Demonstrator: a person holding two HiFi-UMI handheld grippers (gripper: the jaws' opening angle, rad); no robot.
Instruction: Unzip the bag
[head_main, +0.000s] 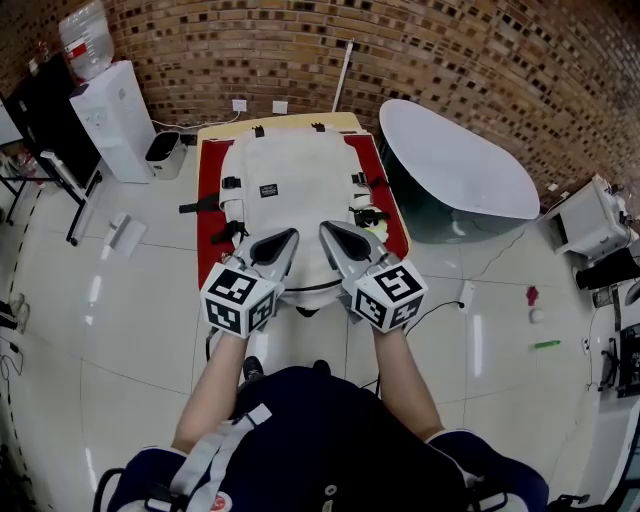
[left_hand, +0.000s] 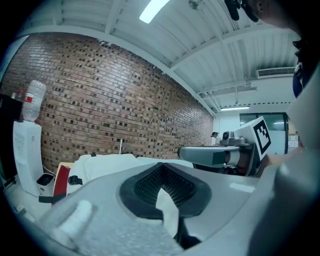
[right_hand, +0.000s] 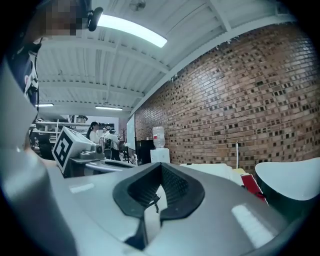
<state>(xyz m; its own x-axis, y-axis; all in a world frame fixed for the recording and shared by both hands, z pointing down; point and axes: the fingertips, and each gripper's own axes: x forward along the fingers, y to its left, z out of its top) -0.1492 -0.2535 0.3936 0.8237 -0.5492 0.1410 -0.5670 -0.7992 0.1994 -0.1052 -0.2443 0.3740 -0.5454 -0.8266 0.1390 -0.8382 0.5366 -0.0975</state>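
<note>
Head view: left hand-held gripper (head_main: 288, 238) and right hand-held gripper (head_main: 327, 232) hang empty, jaws together. They hide the near end of the bag (head_main: 290, 175).

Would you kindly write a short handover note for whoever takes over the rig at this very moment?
Left claw: shut, nothing seen gripped, held above the near end of the bag.
Right claw: shut, nothing seen gripped, close beside the left one.
Things: the white fabric backpack lies flat on a red mat on the pale wooden table.
Done: nothing that shows. No opened zip is visible, though the claws hide part of the near end.
Left: find the zip pull, grip it and draw it along, perhaps on the dark zip line at the near end.
</note>
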